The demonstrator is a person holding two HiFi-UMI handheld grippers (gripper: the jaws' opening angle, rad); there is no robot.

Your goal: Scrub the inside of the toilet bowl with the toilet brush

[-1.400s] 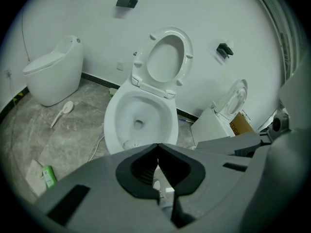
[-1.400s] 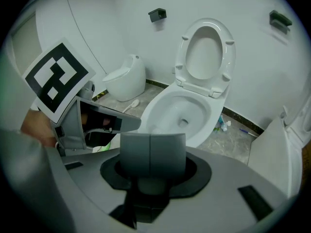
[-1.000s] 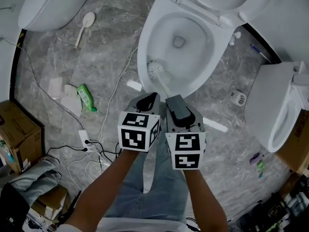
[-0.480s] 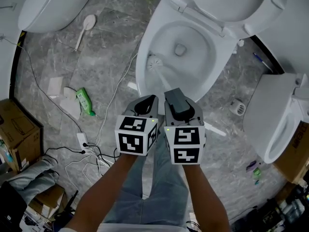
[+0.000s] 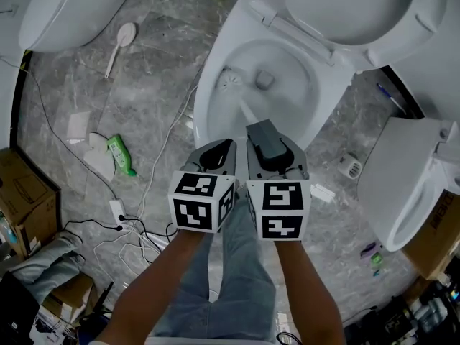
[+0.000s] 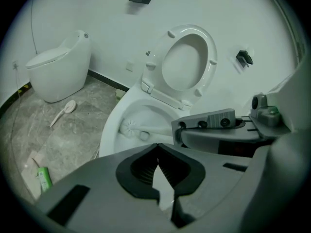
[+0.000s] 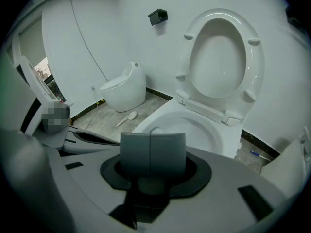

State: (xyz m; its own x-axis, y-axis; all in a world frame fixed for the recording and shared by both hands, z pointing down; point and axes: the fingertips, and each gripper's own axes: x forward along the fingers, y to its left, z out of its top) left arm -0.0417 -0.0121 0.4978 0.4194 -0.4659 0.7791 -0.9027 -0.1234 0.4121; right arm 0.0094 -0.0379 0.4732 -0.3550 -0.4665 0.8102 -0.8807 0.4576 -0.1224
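Observation:
The white toilet bowl (image 5: 205, 103) stands open at the top of the head view, seat and lid (image 5: 345, 9) raised. The toilet brush's round white head (image 5: 231, 81) rests against the bowl's inner left wall, near the drain. Its handle (image 5: 248, 112) slants down to my right gripper (image 5: 260, 126), which is shut on it. In the right gripper view the pads (image 7: 152, 152) are pressed together and hide the handle, with the brush head (image 7: 154, 129) just above them. My left gripper (image 5: 219, 148) is shut right beside it, with nothing held; its own view shows the brush head (image 6: 130, 126) in the bowl.
A second toilet (image 5: 65, 6) stands at the top left and a third (image 5: 402, 185) at the right. On the grey floor lie a white scoop (image 5: 118, 42), a green bottle (image 5: 121, 155), cables (image 5: 136, 221), a pen (image 5: 392, 95) and cardboard boxes (image 5: 21, 192).
The brush head has slid from the bowl's near left rim farther in along the left wall toward the drain. Both grippers stayed shut, side by side.

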